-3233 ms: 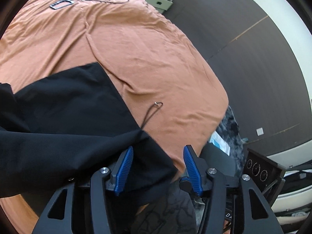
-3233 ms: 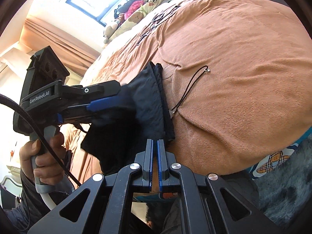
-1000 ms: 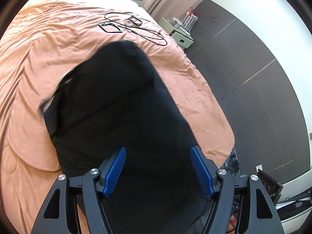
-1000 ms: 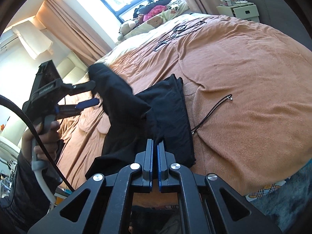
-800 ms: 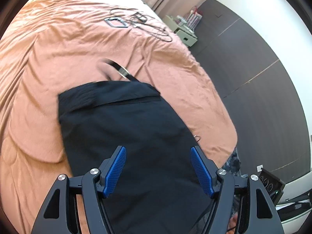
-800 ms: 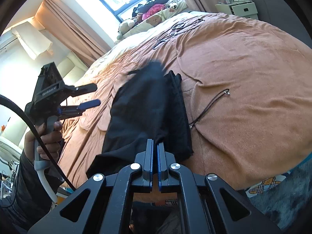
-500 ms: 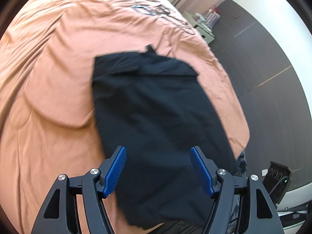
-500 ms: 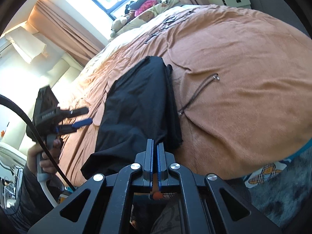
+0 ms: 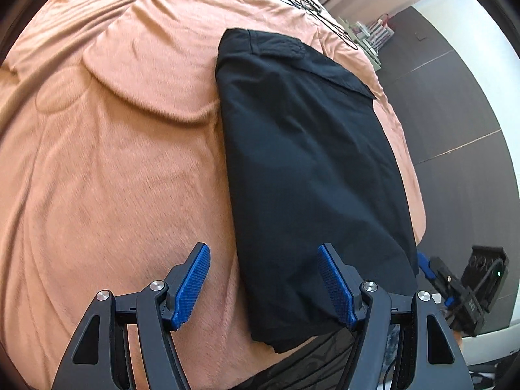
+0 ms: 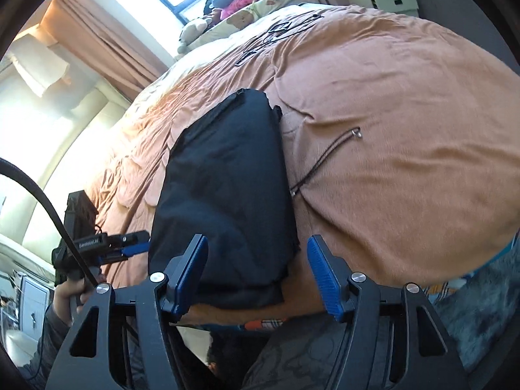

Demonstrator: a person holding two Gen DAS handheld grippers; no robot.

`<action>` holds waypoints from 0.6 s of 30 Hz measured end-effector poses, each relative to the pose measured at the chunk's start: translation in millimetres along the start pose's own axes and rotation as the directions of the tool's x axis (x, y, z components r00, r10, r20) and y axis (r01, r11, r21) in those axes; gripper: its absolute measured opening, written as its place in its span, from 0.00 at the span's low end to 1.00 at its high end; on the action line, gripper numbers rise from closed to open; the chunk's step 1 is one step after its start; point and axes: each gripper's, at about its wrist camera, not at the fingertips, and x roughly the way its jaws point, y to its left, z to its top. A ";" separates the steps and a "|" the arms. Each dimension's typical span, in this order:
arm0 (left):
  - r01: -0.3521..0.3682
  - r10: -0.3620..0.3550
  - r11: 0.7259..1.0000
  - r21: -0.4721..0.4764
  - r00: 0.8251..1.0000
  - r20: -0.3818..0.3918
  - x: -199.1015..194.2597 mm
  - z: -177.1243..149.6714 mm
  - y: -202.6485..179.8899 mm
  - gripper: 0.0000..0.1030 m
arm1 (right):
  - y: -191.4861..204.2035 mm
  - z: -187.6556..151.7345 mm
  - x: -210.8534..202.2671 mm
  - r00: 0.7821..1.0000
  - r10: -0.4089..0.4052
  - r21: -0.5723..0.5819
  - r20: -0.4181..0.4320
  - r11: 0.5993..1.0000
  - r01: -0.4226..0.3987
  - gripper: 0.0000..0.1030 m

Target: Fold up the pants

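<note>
Pants [image 9: 305,162] lie flat on the bed [image 9: 113,149] as a long black folded slab, running straight ahead of the left claw [image 9: 263,284] from just past its right finger out to a far end where a flap of cloth sits across the top. In the right wrist view the same pants [image 10: 224,195] start between and just beyond the fingers of the right claw [image 10: 256,273], their near edge hanging at the lip of the bed. Both claws stand wide apart and grip nothing; the left one hovers with bare blanket under its left finger and black cloth under its right.

The cloth looks soft, thin and light, lying limp over the blanket's ridges with no stiffness of its own, so I judge it will sag and slide wherever it is lifted by a single point. The layers are stacked and could shear apart if only the top one is pinched. The best hold seems to be the near corners, one per claw, fingers closing over the whole stack at the edge. The plush blanket may drag against the underside. From there the near end could be carried forward over the far end to halve the length.

A thin black cord [image 10: 325,162] lies on the blanket ahead and right of the right claw, its near end just beside the pants; it could snag.
</note>
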 end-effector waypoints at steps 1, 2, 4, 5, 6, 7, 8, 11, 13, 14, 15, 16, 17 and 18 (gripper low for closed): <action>0.008 -0.008 1.000 -0.004 1.000 -0.002 0.1 -2.6 0.7 0.69 | 0.6 2.2 5.7 1.000 -0.007 -0.006 -0.015 1.000 0.007 0.60; 0.017 -0.017 1.000 -0.006 1.000 -0.003 0.2 -5.4 1.1 0.69 | 0.1 2.0 10.9 0.999 -0.017 -0.007 -0.029 1.000 0.017 0.60; 0.031 -0.031 0.999 -0.010 1.000 -0.004 0.7 -9.7 0.9 0.67 | -1.2 -0.4 20.8 0.998 -0.023 -0.006 -0.061 1.000 0.023 0.60; 0.037 -0.037 0.999 -0.012 0.999 -0.006 1.6 -11.6 1.2 0.67 | -0.9 -1.7 24.5 0.997 -0.028 -0.010 -0.078 1.000 0.027 0.60; 0.043 -0.044 0.999 -0.015 0.999 -0.008 2.4 -13.6 1.6 0.67 | -0.4 -3.8 28.4 0.995 -0.033 -0.013 -0.094 0.999 0.032 0.60; 0.052 -0.052 0.999 -0.018 0.999 -0.011 3.1 -15.8 2.2 0.66 | -0.3 -7.1 32.4 0.993 -0.036 -0.018 -0.114 0.999 0.035 0.60; 0.058 -0.058 0.998 -0.020 0.998 -0.015 3.9 -18.4 2.5 0.65 | -0.3 -9.9 35.3 0.990 -0.039 -0.023 -0.135 0.999 0.036 0.60; 0.067 -0.068 0.998 -0.019 0.997 -0.021 2.8 -25.4 4.6 0.63 | -1.2 -17.5 40.1 0.983 -0.058 -0.042 -0.172 0.998 0.052 0.60; 0.078 -0.078 0.997 -0.011 0.997 -0.027 0.8 -29.0 4.2 0.62 | -1.8 -19.9 41.8 0.979 -0.070 -0.055 -0.190 0.997 0.061 0.60; 0.080 -0.080 0.997 -0.004 0.996 -0.029 -0.9 -30.9 3.9 0.62 | -1.7 -20.0 40.1 0.979 -0.069 -0.058 -0.190 0.997 0.059 0.60; 0.080 -0.080 0.997 0.003 0.996 -0.029 -1.7 -32.6 3.2 0.62 | -2.6 -19.1 38.5 0.980 -0.064 -0.061 -0.186 0.997 0.054 0.60; 0.078 -0.078 0.997 0.009 0.997 -0.025 -4.0 -33.4 3.0 0.62 | -2.6 -17.6 35.9 0.982 -0.060 -0.063 -0.178 0.997 0.049 0.60; 0.077 -0.077 0.997 0.012 0.997 -0.021 -6.1 -33.6 3.3 0.62 | -2.8 -15.5 33.0 0.984 -0.055 -0.067 -0.167 0.997 0.044 0.60; 0.077 -0.077 0.997 0.012 0.997 -0.015 -8.2 -33.0 4.1 0.62 | -3.1 -13.6 31.0 0.986 -0.049 -0.068 -0.157 0.997 0.039 0.60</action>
